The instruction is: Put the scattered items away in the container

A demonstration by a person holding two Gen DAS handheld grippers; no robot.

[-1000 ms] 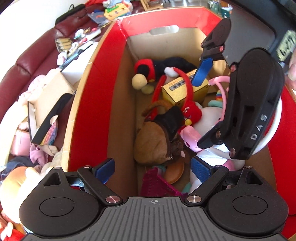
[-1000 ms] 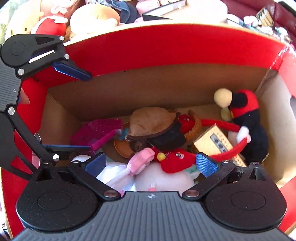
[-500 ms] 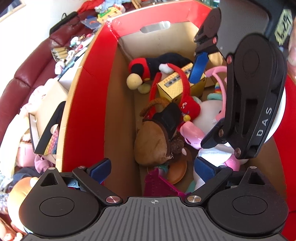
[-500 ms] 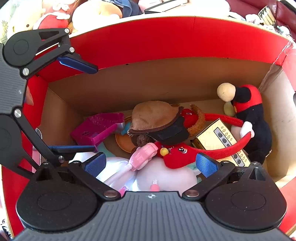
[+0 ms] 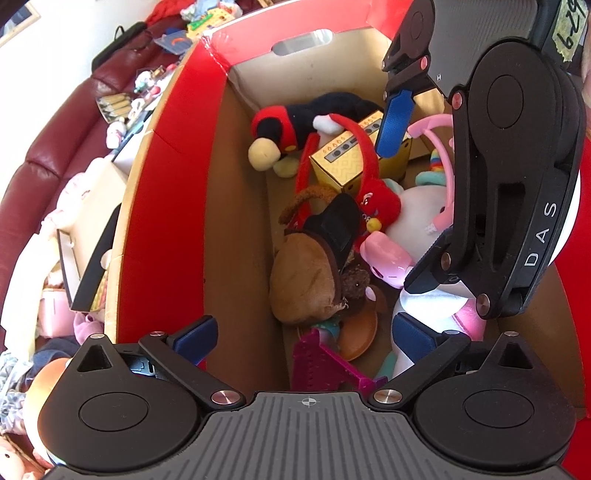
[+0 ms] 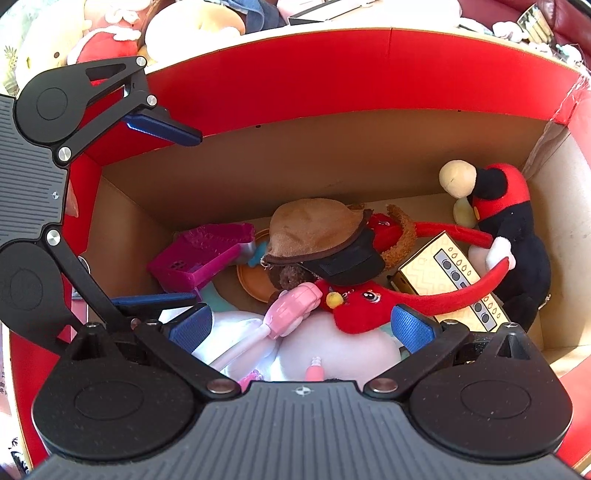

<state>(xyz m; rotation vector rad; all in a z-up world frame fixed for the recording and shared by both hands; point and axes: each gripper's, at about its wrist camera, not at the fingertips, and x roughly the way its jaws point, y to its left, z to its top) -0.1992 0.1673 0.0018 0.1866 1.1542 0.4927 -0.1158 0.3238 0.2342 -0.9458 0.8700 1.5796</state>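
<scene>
The red cardboard box (image 6: 332,85) holds the toys: a brown plush in a black cap (image 6: 317,240) in the middle, a red long-armed plush (image 6: 362,302) draped over a yellow carton (image 6: 450,273), and a black-and-red plush (image 6: 509,221) at the far end. My left gripper (image 5: 301,332) and right gripper (image 6: 301,325) both hang above the box, jaws spread and empty. Outside it, more soft toys (image 6: 192,22) lie on what may be a maroon sofa (image 5: 55,140).

Toys (image 6: 325,236) piled inside box (image 6: 332,92); more toys (image 6: 192,26) outside, behind.
</scene>
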